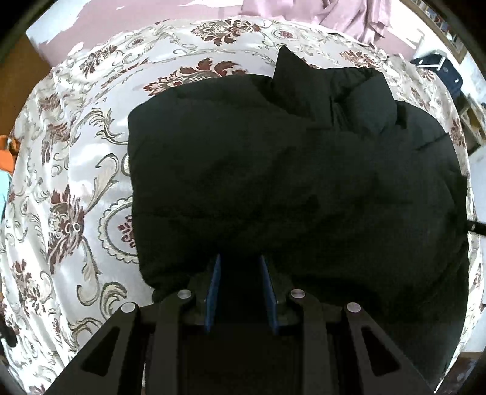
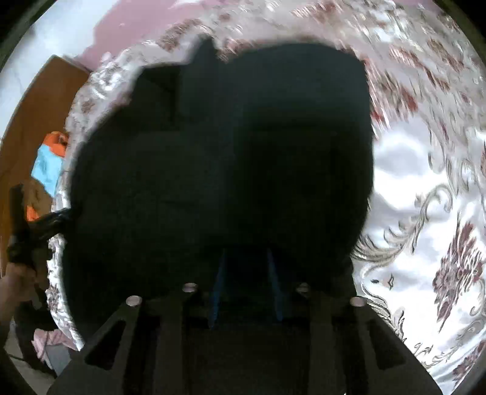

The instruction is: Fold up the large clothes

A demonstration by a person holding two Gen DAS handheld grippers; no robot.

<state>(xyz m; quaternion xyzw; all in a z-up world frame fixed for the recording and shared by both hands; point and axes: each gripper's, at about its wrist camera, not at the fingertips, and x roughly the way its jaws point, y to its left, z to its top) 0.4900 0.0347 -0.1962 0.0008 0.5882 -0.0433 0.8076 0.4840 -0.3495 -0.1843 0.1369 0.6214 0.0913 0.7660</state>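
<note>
Left wrist view, sharp: black jacket (image 1: 288, 182) on floral bedspread (image 1: 76, 182), bare cover toward its left edge; my left gripper (image 1: 241, 267) jaws spread, tips under the hem. Right wrist view, blurred: right gripper (image 2: 247, 261) likewise spread; open bedspread (image 2: 425, 212) rightward.

A big black puffy jacket (image 1: 288, 182) is being shown spread over a bed cover (image 1: 76, 182) that's white with dark red flowers and grey-gold scrolls. The jacket is lying bunched, with a folded-up part poking toward the far edge. The left gripper (image 1: 241, 264) is being held low at the jacket's near hem, its blue pads (image 1: 212, 291) standing a bit apart with black fabric sitting between them; whether anything is actually being pinched can't be made out. Pinkish cloth (image 1: 349, 18) is being seen crumpled past the far side of the bed, and something orange (image 1: 7, 152) is peeking in at the left edge.
</note>
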